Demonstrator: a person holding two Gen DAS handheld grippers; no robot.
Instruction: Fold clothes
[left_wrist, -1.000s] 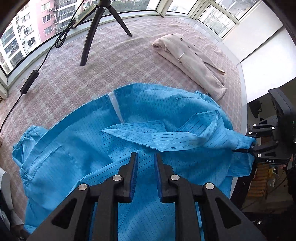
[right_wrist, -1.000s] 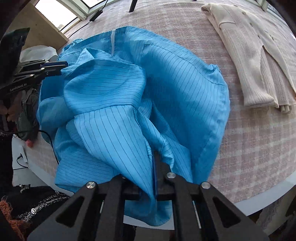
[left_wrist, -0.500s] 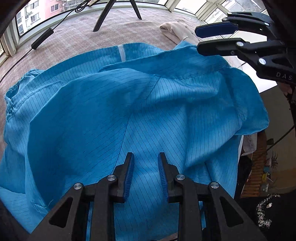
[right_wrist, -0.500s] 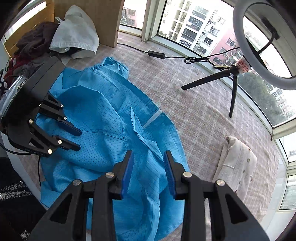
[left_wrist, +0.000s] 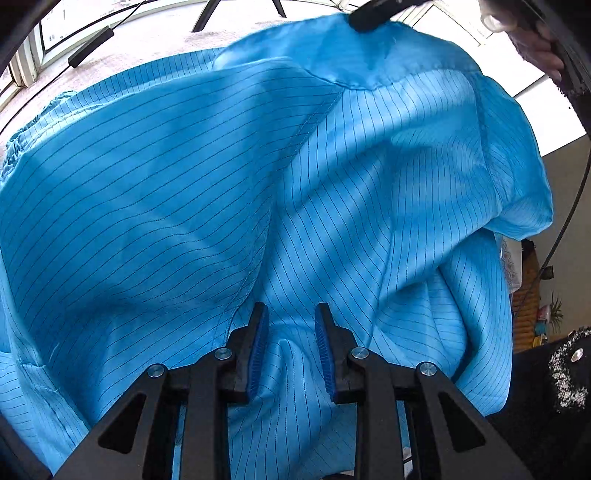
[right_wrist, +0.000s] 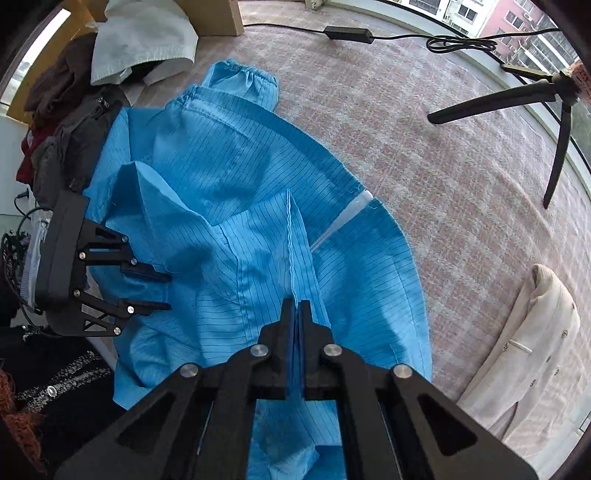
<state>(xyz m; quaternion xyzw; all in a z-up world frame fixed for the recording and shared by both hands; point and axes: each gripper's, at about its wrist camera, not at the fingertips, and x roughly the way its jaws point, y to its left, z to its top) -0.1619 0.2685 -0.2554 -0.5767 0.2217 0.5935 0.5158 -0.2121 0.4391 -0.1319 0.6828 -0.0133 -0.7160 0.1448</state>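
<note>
R gripper clamped shut on a raised seam ridge of the blue pinstriped coat, fabric pinched betw pads and tented up toward it. Half a sec earlier stood wide above the cloth, nothing held; a sec earlier gripped a bunched fold near the hem edge. So: regrasp made, new pinch point at approx centre of the garment, prob. to drag a panel over for the next fold.

L gripper narrow, pads apart, cloth lying loose in the gap and not squeezed. Same gap as half a sec earlier, but sat lower and closer, coat filling nearly all of L wrist view. In R wrist view L gripper at 9 o'clock, over coat's near edge.

Coat lay spread on pink checked cover, elastic cuff at 11 o'clock, white zip strip at 2 o'clock of R claw. Cream jacket, folded, at 4 o'clock, well apart. Tripod at 1 o'clock.

Fold itself not yet laid; coat rumpled.
</note>
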